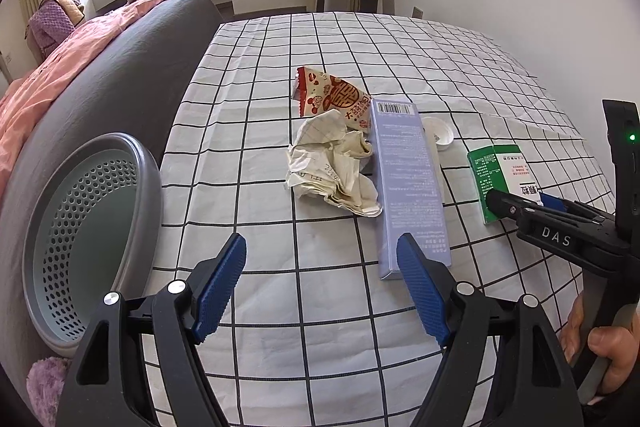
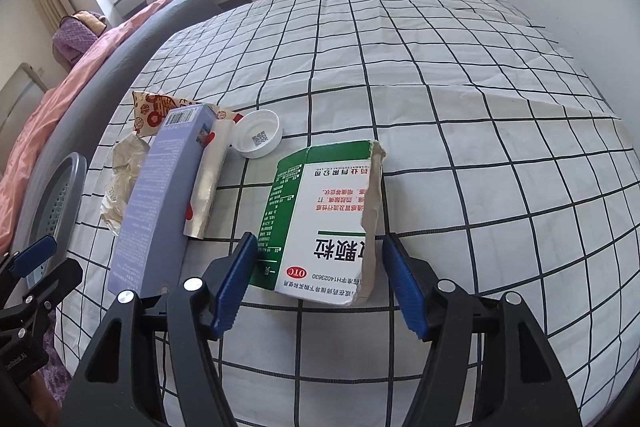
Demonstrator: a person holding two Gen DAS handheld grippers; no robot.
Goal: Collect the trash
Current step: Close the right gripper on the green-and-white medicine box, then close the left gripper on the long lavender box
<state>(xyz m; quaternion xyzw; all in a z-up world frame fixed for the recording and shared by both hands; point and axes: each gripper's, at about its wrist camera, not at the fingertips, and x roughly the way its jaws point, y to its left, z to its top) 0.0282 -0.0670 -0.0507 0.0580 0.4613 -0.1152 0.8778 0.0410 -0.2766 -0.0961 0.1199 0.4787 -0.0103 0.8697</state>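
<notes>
We see the green-and-white box (image 2: pixel 320 219) lying flat on the checked bench cloth (image 2: pixel 460 107), its right edge torn and ragged. The right claw (image 2: pixel 320 279) stands open astride its near end, pads not pressing it. Only the right wrist view shows that tear, and a silvery wrapper (image 2: pixel 206 187) between the box and the long lilac carton (image 2: pixel 156 195). The left wrist view shows more of the crumpled paper (image 1: pixel 332 167), the red snack packet (image 1: pixel 332 97) and the perforated grey basket (image 1: pixel 92 227) (at the cloth's left edge). The white cap (image 2: pixel 258 137) sits just behind. The left claw (image 1: pixel 320 287) is open and empty, one pad over the lilac carton's near end.
</notes>
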